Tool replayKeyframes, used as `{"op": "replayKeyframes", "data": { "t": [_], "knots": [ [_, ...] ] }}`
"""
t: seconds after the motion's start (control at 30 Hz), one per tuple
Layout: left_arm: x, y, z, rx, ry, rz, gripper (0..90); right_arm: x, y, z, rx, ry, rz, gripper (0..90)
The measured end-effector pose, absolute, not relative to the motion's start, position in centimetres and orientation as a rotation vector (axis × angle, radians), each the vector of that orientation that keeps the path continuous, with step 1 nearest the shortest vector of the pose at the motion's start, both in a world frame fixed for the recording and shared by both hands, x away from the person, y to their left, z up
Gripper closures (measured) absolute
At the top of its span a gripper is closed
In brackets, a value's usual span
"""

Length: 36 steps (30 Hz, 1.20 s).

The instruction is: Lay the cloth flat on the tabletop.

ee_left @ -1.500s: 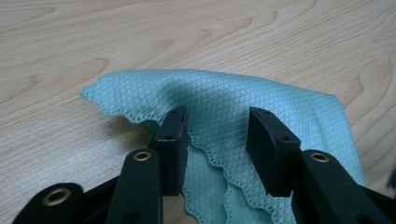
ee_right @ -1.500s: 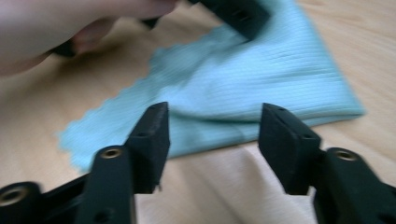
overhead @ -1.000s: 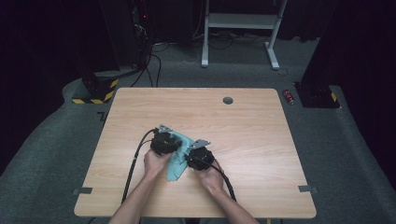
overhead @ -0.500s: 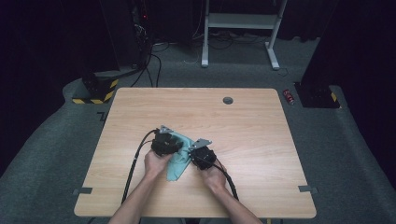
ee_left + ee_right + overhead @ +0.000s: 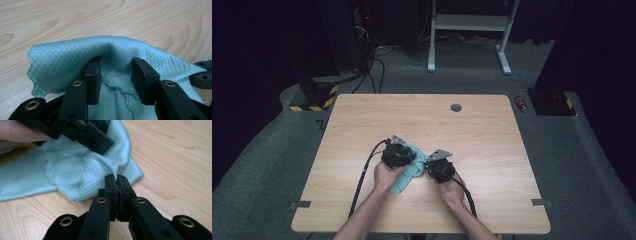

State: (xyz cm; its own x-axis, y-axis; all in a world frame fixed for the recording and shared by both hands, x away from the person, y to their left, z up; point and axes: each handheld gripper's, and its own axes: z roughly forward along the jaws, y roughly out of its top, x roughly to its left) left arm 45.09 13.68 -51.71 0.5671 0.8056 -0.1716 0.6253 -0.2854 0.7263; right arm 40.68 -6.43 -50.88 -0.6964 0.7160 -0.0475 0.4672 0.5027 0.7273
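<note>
Your right gripper [image 5: 117,178] pinches the teal quilted microfibre cloth [image 5: 75,170] for lifting a fold; left gripper [image 5: 117,72] jaws spread, straddling a ridge, steadying it.

Both your forearms come in from the near edge, hands side by side and close together. Your left tongs [image 5: 116,83] stand partly open, the two pads [image 5: 93,75] well apart, pointing down and forward. Your right tongs [image 5: 116,181] have just been closing and now sit pressed together at the tips, angled toward the left tongs, whose jaws show just beyond them.
</note>
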Motion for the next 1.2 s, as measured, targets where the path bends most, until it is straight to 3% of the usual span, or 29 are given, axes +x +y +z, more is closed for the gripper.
{"op": "replayKeyframes", "data": {
  "t": [1.2],
  "knots": [
    [43.1,11.6,-50.4,2.064,1.018,0.276,54.7,42.0,-15.7,-50.9,1.18,2.29,0.903,89.0]
  ]
}}
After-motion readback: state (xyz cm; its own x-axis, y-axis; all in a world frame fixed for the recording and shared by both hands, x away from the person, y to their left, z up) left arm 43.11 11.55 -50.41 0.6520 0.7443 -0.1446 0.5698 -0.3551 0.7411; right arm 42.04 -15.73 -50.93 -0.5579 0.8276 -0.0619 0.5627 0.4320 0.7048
